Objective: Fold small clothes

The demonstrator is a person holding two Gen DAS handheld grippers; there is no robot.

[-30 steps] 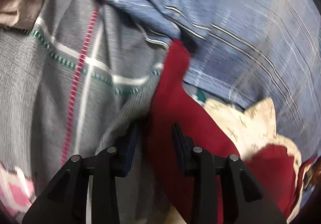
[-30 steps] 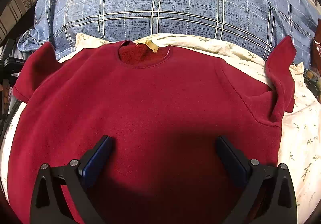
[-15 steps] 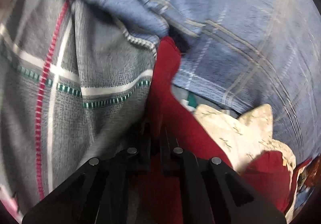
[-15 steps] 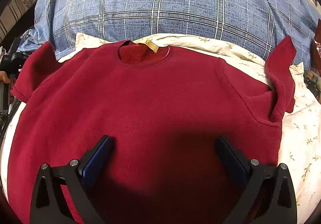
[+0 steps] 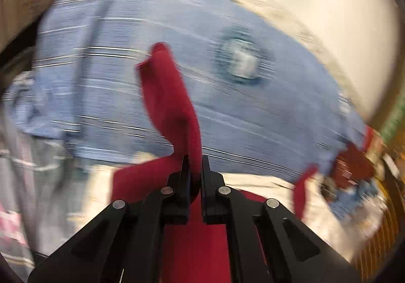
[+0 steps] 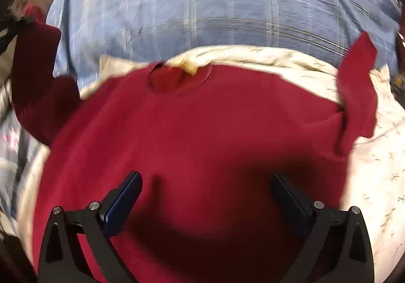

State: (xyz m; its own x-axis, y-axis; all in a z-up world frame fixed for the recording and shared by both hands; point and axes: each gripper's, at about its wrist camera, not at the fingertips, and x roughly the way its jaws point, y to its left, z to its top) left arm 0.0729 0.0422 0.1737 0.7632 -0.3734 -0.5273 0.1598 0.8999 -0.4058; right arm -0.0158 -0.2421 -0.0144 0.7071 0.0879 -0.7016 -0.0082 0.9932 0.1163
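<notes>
Item: red sweatshirt (image 6: 202, 136), lying front-up across a cream floral sheet (image 6: 379, 156), collar (image 6: 177, 75) toward the upper centre of the right wrist view, blue plaid pillow (image 6: 227, 9) beyond it. Left sleeve (image 5: 169, 100): pinched in the left gripper (image 5: 195, 164), jaws clamped narrow on the fabric; the cuff stands up toward the frame's centre, the sleeve's long axis running from the fingers up and slightly left. In the right wrist view this sleeve rises at the left edge. Right gripper (image 6: 205, 189): jaws spread wide, holding nothing, poised over the lower body of the garment, which fills the space ahead of and between its fingers. Right sleeve (image 6: 359, 85): flipped up at the right edge, untouched. Judgement: the fold turns on carrying the held sleeve rightward across the chest, crosswise to the collar-to-hem axis; the left hand is the nearer.
</notes>
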